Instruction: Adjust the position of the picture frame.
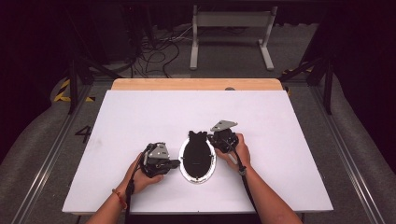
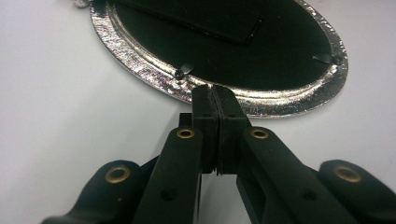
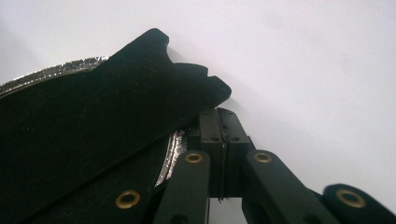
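An oval picture frame (image 1: 198,176) lies face down on the white table, with a silver rim (image 2: 140,70) and a black backing (image 2: 289,51). Small black turn clips (image 2: 185,70) sit at the backing's edge. A black stand flap (image 3: 116,107) with a notched end (image 1: 197,137) sticks out past the frame's far end. My left gripper (image 2: 215,93) is shut with nothing between its fingers, its tips right at the rim's left edge (image 1: 181,162). Shut as well, my right gripper (image 3: 219,114) has its tips just under the flap's notched end, at the frame's far right (image 1: 211,138).
The white table top (image 1: 140,116) has a wooden strip (image 1: 196,84) along its far edge. Beyond it on the floor are cables (image 1: 154,53) and a white metal stand (image 1: 231,28). A person's hands and forearms (image 1: 261,191) come in from the near edge.
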### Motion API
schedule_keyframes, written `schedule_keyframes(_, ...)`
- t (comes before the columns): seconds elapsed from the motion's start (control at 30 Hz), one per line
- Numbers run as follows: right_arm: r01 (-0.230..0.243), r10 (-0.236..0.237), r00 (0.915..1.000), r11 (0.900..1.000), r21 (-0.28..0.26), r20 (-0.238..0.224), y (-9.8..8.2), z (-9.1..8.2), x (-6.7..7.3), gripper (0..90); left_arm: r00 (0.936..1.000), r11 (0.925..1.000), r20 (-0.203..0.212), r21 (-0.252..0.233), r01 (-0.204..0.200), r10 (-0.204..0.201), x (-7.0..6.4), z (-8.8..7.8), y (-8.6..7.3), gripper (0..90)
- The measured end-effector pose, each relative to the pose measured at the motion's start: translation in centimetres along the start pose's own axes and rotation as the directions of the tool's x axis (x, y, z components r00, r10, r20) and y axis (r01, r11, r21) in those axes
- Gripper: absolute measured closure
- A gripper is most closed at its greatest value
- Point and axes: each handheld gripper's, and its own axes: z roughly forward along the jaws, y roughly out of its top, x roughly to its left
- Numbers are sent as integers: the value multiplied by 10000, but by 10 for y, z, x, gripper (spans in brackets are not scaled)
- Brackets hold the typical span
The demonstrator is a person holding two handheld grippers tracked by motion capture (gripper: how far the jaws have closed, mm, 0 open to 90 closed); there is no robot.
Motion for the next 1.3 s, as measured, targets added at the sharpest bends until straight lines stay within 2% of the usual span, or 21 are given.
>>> schedule_keyframes(0.1, -378, 379, 9991, 9993, 42, -200, 4, 4, -4, 890, 9999, 10000, 113, -2, -23, 23, -1, 1, 0, 889)
schedule_keyframes(0.17, -194, 195, 9998, 9998, 77, -65, 7, 6, -3, 900, 9987, 9999, 482, -23, -154, 155, -4, 3, 1, 891)
schedule_keyframes(0.27, -84, 80, 9998, 9998, 189, 205, 12, 10, -2, 900, 9974, 9991, 586, 29, -430, 428, -13, 7, 5, 897)
schedule_keyframes(0.3, -86, 82, 9997, 9998, 197, 224, 13, 11, -2, 900, 9977, 9986, 430, -5, -525, 525, -16, 9, 7, 898)
schedule_keyframes(0.37, -146, 143, 9996, 9998, 100, 227, 15, 11, -2, 900, 9979, 9986, 375, -17, -536, 536, -19, 10, 8, 899)
schedule_keyframes(0.43, -133, 133, 9999, 9999, -15, 0, 19, 10, -1, 900, 9977, 9985, 388, 9, -554, 553, -23, 14, 11, 899)
schedule_keyframes(0.5, 79, -93, 9989, 9995, 305, 460, 24, 12, 5, 900, 9979, 9985, 341, -28, -546, 546, -25, 17, 13, 899)
schedule_keyframes(0.63, -450, 438, 9987, 9978, 491, 253, 29, 15, -1, 900, 9978, 9980, 221, 34, -632, 631, -29, 20, 17, 899)
schedule_keyframes(0.8, -479, 464, 9980, 9982, 347, 423, 28, 20, -3, 900, 9977, 9980, 247, 20, -626, 625, -29, 22, 19, 900)
schedule_keyframes(1.07, -951, 954, 9953, 9954, 134, -176, 26, 23, -12, 900, 9971, 9975, 288, 24, -711, 710, -30, 24, 21, 900)
schedule_keyframes(1.13, -911, 913, 9953, 9958, 61, -323, 27, 23, -10, 900, 9968, 9972, 280, 25, -746, 745, -33, 26, 22, 900)
schedule_keyframes(1.17, -700, 700, 9969, 9975, 20, -358, 29, 24, -7, 900, 9959, 9961, 201, 47, -884, 883, -35, 27, 23, 900)
schedule_keyframes(1.2, -700, 700, 9969, 9975, 20, -358, 29, 24, -7, 900, 9945, 9945, 157, 129, -1040, 1038, -37, 27, 25, 900)
schedule_keyframes(1.23, -532, 531, 9980, 9986, -13, -352, 30, 25, -5, 900, 9943, 9942, 117, 185, -1062, 1060, -39, 28, 26, 900)
schedule_keyframes(1.3, -384, 390, 9980, 9992, 142, -507, 35, 26, 0, 900, 9926, 9924, 133, 191, -1212, 1210, -44, 32, 29, 900)
